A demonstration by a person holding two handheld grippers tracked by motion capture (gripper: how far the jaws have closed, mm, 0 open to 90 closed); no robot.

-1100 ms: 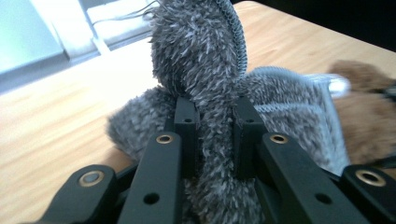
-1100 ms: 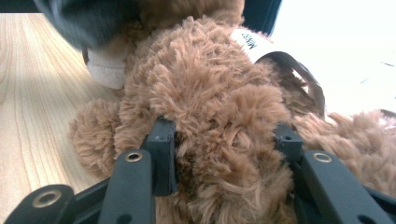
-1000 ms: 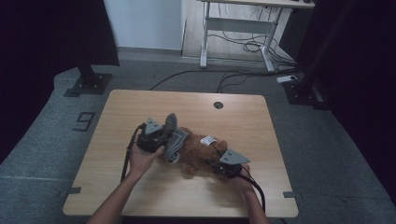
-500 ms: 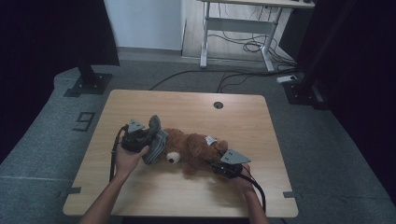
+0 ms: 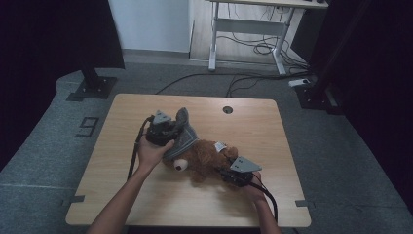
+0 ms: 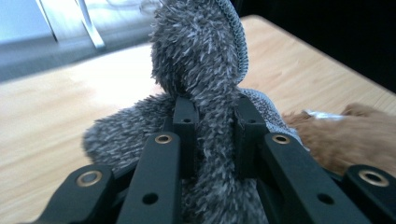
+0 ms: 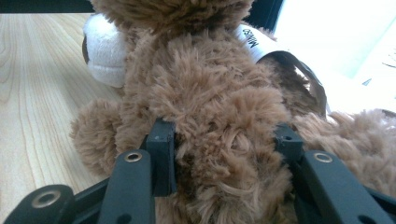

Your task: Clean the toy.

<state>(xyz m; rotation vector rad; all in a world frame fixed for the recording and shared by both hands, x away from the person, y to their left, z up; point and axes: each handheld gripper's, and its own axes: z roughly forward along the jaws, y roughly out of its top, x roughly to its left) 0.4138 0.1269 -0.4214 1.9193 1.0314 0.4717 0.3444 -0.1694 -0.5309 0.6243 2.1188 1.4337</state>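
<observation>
While each tool point(image 5: 171, 137) point(image 5: 225, 174) clamps bear point(image 5: 207, 158) or cloth point(image 5: 184, 134), the wooden table point(image 5: 253, 126) stands on grey carpet point(image 5: 341, 146).

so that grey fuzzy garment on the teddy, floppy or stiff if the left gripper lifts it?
Likely floppy: the grey fuzzy garment bunches into a fold between the left gripper jaws. Probably light and not slippery, given the fleecy pile. It may drag the teddy bear, which the right gripper clamps.

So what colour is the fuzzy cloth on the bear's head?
Grey cloth; clearest in the left gripper view.

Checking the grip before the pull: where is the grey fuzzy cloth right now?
In the high view the grey cloth lies left of centre, over the teddy bear, pinched by the left gripper.
</observation>
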